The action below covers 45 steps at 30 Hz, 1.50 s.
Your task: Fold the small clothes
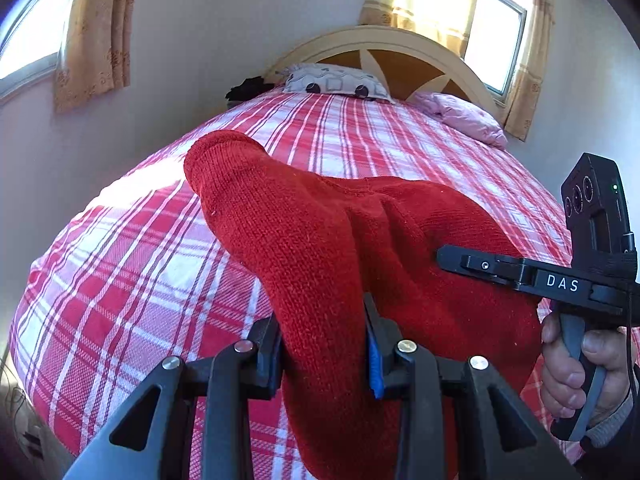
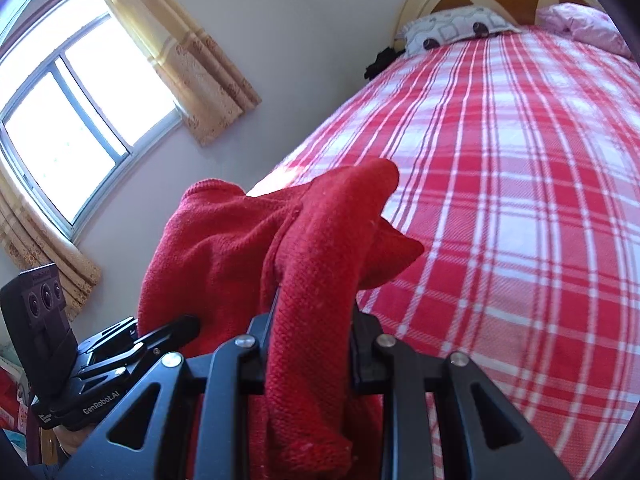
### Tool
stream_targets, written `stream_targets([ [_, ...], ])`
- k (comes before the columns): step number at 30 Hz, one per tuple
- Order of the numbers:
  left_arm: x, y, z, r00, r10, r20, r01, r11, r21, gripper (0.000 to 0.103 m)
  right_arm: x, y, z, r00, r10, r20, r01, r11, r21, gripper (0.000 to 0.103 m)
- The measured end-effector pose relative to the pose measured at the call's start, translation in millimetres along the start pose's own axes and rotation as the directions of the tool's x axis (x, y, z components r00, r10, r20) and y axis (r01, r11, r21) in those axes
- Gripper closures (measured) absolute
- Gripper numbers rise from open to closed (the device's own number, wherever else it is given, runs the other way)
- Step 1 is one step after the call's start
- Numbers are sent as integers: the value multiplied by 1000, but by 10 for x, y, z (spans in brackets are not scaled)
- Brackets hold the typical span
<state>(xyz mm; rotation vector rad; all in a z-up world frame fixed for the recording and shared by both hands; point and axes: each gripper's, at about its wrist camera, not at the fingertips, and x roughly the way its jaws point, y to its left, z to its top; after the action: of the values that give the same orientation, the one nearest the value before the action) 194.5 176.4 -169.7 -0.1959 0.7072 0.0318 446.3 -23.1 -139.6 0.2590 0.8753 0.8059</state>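
Observation:
A small red knitted garment hangs between my two grippers, lifted above the red-and-white plaid bed. My left gripper is shut on a thick fold of it; a sleeve sticks up to the left. My right gripper is shut on another bunched part of the red garment. In the left wrist view the right gripper's fingers reach into the garment from the right. In the right wrist view the left gripper sits at lower left, against the garment.
The plaid bed stretches ahead to a wooden headboard. A patterned pillow and a pink pillow lie at its head. Walls, windows and yellow curtains stand to the left.

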Motion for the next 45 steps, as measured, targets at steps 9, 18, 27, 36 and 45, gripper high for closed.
stream_targets([
  [9,235,225,-234,998,-8,-66,4,999,-49,69,451,-185,-173,995,-7,-97,10,999,37,76],
  [18,260,265,-329,998,2,-62,-5,999,-47,59,491,-210,-184,992,-20,-121,25,999,37,75],
  [27,67,293,-388,995,44,-93,-48,998,-41,45,370,-379,-179,994,-41,-101,50,995,88,47],
  [36,-689,130,-319,977,211,40,-212,977,24,43,-360,-167,-258,978,-208,26,208,978,9,32],
  [45,-1441,-201,-116,965,141,221,-147,989,12,30,-1439,279,-474,910,-330,250,373,915,-151,3],
])
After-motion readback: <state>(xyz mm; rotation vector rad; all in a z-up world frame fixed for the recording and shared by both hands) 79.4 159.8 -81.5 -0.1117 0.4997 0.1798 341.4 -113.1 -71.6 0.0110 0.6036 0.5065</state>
